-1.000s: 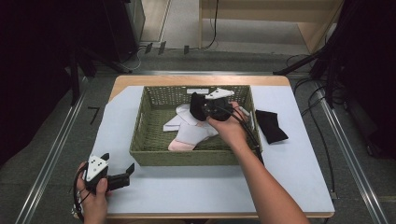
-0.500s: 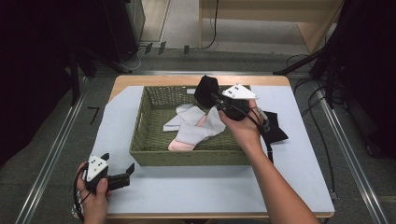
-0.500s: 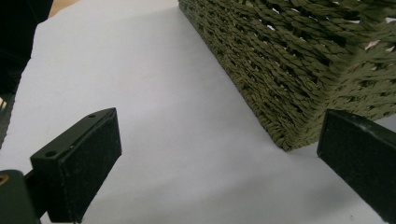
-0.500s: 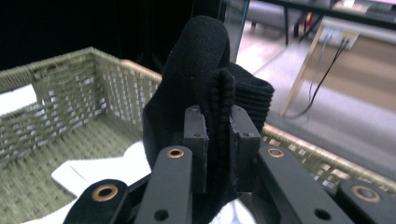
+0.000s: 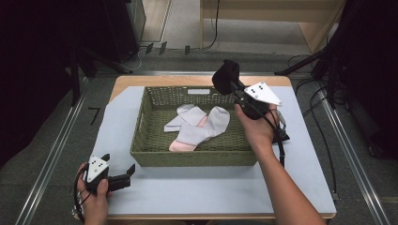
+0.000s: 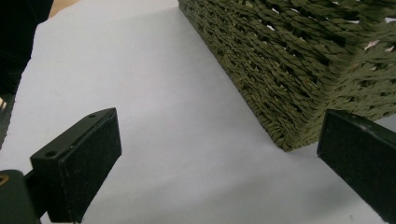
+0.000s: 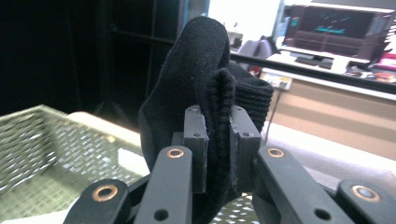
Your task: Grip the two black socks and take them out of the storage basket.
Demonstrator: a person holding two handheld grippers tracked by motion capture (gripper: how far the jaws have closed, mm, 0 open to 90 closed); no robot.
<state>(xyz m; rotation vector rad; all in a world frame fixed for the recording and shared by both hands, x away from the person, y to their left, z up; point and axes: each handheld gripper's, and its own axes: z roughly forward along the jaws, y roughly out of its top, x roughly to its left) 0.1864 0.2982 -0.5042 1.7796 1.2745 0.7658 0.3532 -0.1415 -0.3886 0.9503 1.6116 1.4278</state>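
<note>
A black sock (image 5: 225, 77) hangs in the air over the far right corner of the green woven basket (image 5: 192, 159), with my right gripper (image 5: 236, 88) shut on it. The right gripper view shows the sock's ribbed cuff (image 7: 201, 60) pinched between the two pads of the right gripper (image 7: 217, 116). Grey and pink socks (image 5: 202, 126) lie inside the basket. My left gripper (image 5: 119, 164) rests on the table's near left corner, open with nothing between its jaws. In its own view the left gripper (image 6: 219, 140) faces the basket's near corner (image 6: 289, 60).
The basket stands on a pale blue mat (image 5: 197, 192) covering the table. A dark piece of cloth (image 5: 284, 138) lies on the mat to the right of the basket, mostly hidden by the right hand. Metal rails run on the floor at both sides.
The right gripper has lifted the black sock out of the basket, moving up and toward the far right. The left gripper has stayed where it was.
</note>
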